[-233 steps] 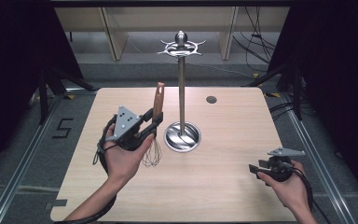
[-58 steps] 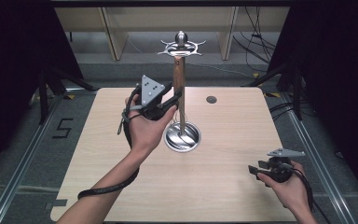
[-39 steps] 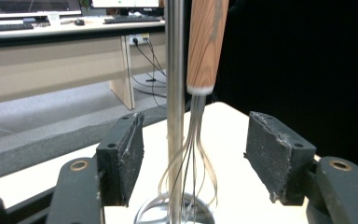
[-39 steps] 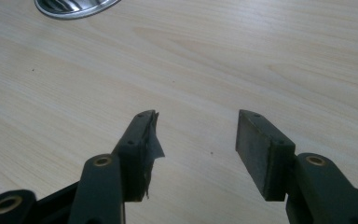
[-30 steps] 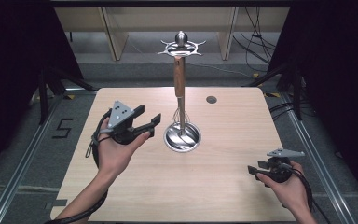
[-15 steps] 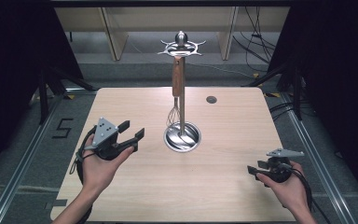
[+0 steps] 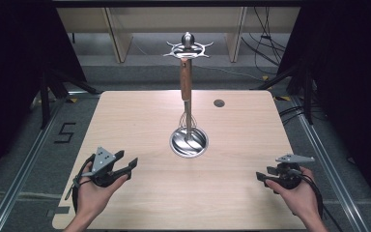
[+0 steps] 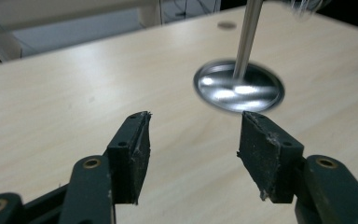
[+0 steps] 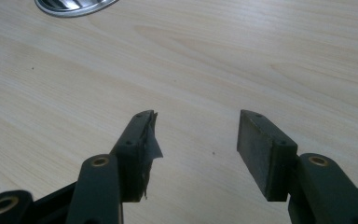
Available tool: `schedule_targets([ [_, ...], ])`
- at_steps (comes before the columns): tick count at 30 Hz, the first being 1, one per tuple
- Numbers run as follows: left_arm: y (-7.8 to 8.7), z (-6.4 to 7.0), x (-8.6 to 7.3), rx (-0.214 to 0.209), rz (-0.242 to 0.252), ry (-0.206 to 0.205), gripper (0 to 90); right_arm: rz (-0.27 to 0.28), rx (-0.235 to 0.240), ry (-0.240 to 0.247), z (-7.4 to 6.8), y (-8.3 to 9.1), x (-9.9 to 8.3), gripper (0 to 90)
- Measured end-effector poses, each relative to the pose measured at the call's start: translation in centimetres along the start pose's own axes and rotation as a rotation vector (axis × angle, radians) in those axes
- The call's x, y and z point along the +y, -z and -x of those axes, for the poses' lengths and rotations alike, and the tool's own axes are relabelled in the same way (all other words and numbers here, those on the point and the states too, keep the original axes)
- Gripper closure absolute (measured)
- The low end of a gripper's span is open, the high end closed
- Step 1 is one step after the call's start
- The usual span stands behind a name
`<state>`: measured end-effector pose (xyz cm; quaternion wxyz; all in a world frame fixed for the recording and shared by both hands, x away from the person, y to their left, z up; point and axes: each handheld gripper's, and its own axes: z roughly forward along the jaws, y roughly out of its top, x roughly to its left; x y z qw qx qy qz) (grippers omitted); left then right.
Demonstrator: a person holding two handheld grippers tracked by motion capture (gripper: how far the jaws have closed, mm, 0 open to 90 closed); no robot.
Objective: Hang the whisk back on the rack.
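The whisk (image 7: 187, 99) hangs upright from the spoked top of the metal stand (image 7: 188, 48), wooden handle up, wire loops down just above the stand's round steel base (image 8: 238, 86) at the middle of the table (image 7: 125, 121). The left gripper (image 7: 128, 166) sits low at the near left corner, jaws spread wide with bare wood between them, well apart from the whisk. Over at the near right, the right gripper (image 7: 263, 178) rests just above the tabletop, jaws parted too, nothing in them.
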<state>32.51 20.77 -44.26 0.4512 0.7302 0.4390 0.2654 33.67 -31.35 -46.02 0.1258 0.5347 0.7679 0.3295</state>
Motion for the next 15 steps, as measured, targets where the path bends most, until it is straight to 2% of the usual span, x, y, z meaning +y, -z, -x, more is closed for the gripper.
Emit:
schedule_targets([
  [1,-0.1,-0.3,-0.6,-0.001,-0.019,-0.005,42.1,0.013,-0.003,0.023,0.1,-0.1,0.0,47.4],
  [3,-0.3,-0.7,-1.6,0.003,-0.041,0.010,42.2,0.008,0.006,0.003,0.0,-0.1,0.0,47.4],
  [5,-0.3,-1.1,-2.4,0.009,-0.070,0.003,42.8,0.005,0.004,0.003,-0.1,-0.1,0.0,47.4],
  [6,-0.4,-1.3,-2.6,0.005,-0.076,0.019,43.2,0.007,0.004,0.002,-0.1,-0.1,0.0,47.4],
  [8,-0.5,-1.4,-2.6,-0.002,-0.072,0.036,43.0,0.005,0.007,0.007,-0.2,-0.1,0.0,47.4],
  [10,-0.6,-1.5,-2.5,-0.003,-0.067,0.038,42.8,0.008,-0.002,0.042,0.0,-0.2,0.0,47.4],
  [12,-0.7,-1.6,-2.6,-0.008,-0.072,0.039,42.9,-0.010,-0.008,0.020,-0.1,-0.1,0.0,47.4],
  [13,-0.8,-1.6,-2.6,-0.005,-0.074,0.044,43.0,-0.012,-0.016,0.033,0.0,-0.2,0.0,47.4],
  [14,-0.8,-1.6,-2.7,-0.005,-0.083,0.045,43.2,-0.016,-0.013,0.017,-0.1,-0.1,0.0,47.4],
  [15,-0.9,-1.7,-2.8,-0.003,-0.087,0.038,43.3,-0.009,-0.012,0.032,0.0,-0.1,0.0,47.4],
])
